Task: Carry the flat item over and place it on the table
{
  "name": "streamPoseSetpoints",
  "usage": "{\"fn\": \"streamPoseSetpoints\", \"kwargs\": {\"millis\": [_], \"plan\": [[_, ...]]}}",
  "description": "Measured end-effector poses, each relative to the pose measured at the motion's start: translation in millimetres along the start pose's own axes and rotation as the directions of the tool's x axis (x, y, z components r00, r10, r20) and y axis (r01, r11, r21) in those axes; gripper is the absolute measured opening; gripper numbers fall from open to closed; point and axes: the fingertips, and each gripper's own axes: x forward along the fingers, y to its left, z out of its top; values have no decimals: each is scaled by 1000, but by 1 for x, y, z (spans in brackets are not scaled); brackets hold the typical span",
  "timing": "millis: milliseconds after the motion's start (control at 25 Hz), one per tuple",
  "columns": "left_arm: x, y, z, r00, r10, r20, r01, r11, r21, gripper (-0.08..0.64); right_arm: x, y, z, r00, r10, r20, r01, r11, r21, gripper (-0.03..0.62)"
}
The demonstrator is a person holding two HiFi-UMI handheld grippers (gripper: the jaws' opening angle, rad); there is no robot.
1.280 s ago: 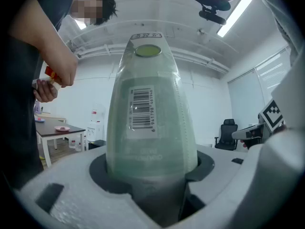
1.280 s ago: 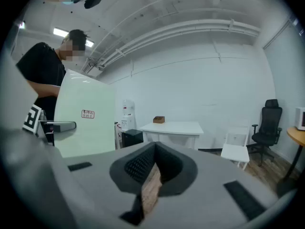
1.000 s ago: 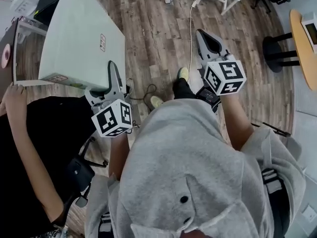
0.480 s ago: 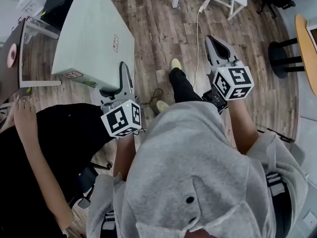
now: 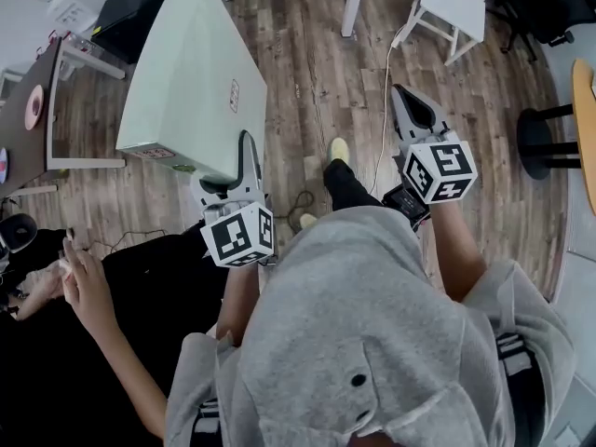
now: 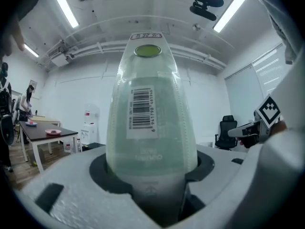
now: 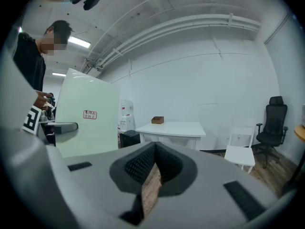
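Observation:
The flat item is a large pale green box with a small label on its face, carried level above the wood floor. My left gripper is shut on its near edge. In the left gripper view the item's edge, with a barcode sticker, runs straight out between the jaws of the left gripper. My right gripper hangs apart to the right, shut and empty. In the right gripper view only a thin slit shows between the jaws of the right gripper, and the flat item stands at the left.
A white table with a small brown box stands ahead, with a white chair and a black office chair to its right. A dark table with a pink plate sits left. A person in black stands close at my left. A cable crosses the floor.
I have walked forward with the item; the white table legs and chair have come nearer. The other person's hand, earlier at the item's left corner, is now off it and behind.

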Motion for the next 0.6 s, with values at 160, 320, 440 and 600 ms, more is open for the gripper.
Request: {"fn": "streamPoseSetpoints", "kwargs": {"millis": [160, 320, 440, 600], "plan": [[42, -7, 1, 1000, 4, -22, -4, 1000, 0, 284, 33, -22, 4, 1000, 13, -28, -14, 999, -49, 21], [95, -16, 6, 1000, -1, -29, 1, 1000, 4, 284, 72, -49, 12, 999, 24, -35, -26, 998, -61, 20], [131, -26, 11, 999, -7, -35, 7, 1000, 7, 284, 97, -71, 20, 999, 28, -29, -29, 998, -57, 20], [172, -37, 18, 999, -1, -46, 1, 1000, 12, 284, 124, -98, 29, 999, 33, -29, -35, 998, -52, 20]]}}
